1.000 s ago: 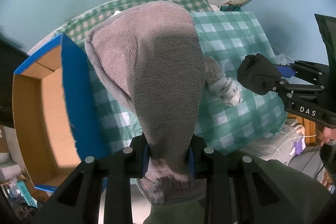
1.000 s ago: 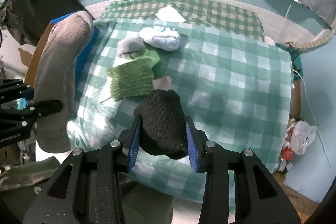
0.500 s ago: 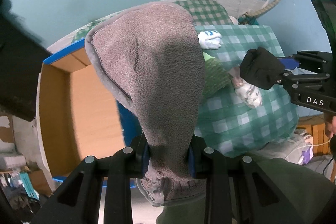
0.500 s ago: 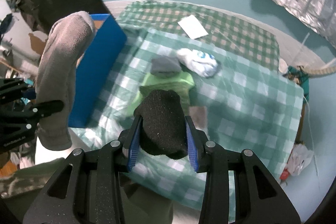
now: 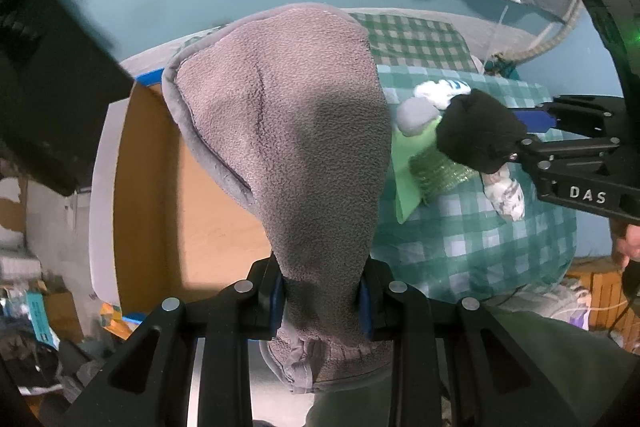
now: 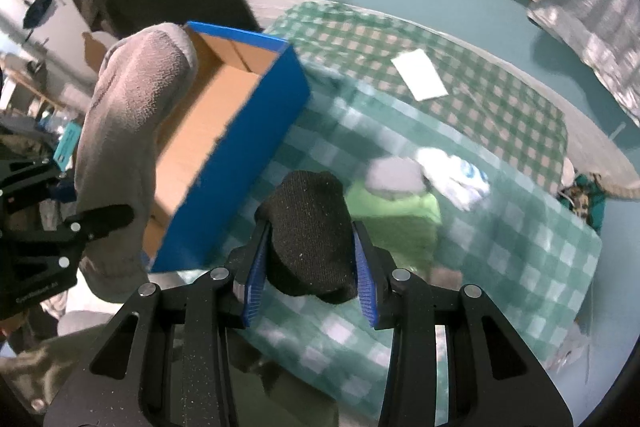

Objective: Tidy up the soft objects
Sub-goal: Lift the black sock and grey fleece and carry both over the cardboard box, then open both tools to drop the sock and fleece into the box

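Left gripper point(image 5: 322, 301): now over the open box point(image 5: 160, 195); a second ago it faced the checked cloth point(image 5: 472, 239) with the box at the left edge.
Box: cardboard floor now fills the left half of the left wrist view; in the right wrist view the blue wall point(image 6: 240, 167) and interior are now close and fully shown.
Grey sock point(image 5: 288, 147): now hangs over the box interior rather than over the cloth.
Right gripper point(image 6: 306, 259): shifted left toward the box; its black sock point(image 6: 310, 235) now sits just beside the blue wall.
Green cloth point(image 6: 394, 211), white sock point(image 6: 456, 175): now right of the right gripper, blurred.
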The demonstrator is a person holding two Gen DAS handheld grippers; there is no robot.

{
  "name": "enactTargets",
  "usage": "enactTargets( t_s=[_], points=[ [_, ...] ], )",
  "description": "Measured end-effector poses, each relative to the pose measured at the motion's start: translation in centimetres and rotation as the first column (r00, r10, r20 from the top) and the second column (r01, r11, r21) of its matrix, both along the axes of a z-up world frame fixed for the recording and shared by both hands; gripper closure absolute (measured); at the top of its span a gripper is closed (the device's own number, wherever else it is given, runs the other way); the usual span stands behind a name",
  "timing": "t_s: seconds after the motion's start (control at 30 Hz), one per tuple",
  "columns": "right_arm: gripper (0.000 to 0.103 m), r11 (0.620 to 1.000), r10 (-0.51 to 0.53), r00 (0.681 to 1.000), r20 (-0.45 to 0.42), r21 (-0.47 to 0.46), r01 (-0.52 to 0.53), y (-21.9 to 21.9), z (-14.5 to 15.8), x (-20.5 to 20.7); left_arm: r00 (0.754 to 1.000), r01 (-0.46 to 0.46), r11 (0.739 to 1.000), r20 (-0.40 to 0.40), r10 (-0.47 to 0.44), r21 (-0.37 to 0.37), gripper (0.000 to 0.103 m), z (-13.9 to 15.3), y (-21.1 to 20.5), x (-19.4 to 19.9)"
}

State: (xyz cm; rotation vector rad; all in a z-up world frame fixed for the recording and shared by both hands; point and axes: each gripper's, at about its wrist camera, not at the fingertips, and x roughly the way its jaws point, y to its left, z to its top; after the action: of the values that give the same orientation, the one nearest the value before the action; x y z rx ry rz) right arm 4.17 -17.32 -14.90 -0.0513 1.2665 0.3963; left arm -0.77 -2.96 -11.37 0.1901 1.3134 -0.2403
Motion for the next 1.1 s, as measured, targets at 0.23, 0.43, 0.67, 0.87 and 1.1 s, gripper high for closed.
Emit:
enactTargets(
  t_s=[0.23, 0.43, 0.67, 0.87, 1.1],
  points=[
    [0.065, 0.997, 0.079, 0.997, 0.003, 0.003, -0.079, 4.5, 0.3, 2.4, 0.998, -0.069, 0.998, 0.008, 0.069, 0.0, 0.074, 0.0, 3.3, 1.0],
    [0.064, 0.99, 0.141, 0.99, -0.011, 0.013, -0.14, 8.0, 0.1, 4.3, 0.994, -0.11, 0.994, 0.001, 0.11, 0.006, 0.074, -0.7, 5.4, 1.9],
    [0.064, 0.98, 0.196, 0.98, -0.019, 0.019, -0.196, 11.7, -0.5, 6.6, 0.986, -0.165, 0.986, -0.011, 0.165, 0.019, 0.074, -2.2, 7.6, 3.2],
    [0.064, 0.972, 0.234, 0.972, -0.036, 0.016, -0.233, 14.6, -1.8, 8.2, 0.979, -0.198, 0.979, -0.036, 0.2, 0.05, 0.074, -3.9, 9.0, 4.2],
    [0.064, 0.966, 0.258, 0.964, -0.07, -0.002, -0.258, 17.1, -3.5, 9.3, 0.961, -0.264, 0.962, -0.062, 0.268, 0.069, 0.072, -6.0, 10.8, 4.7]
  ],
)
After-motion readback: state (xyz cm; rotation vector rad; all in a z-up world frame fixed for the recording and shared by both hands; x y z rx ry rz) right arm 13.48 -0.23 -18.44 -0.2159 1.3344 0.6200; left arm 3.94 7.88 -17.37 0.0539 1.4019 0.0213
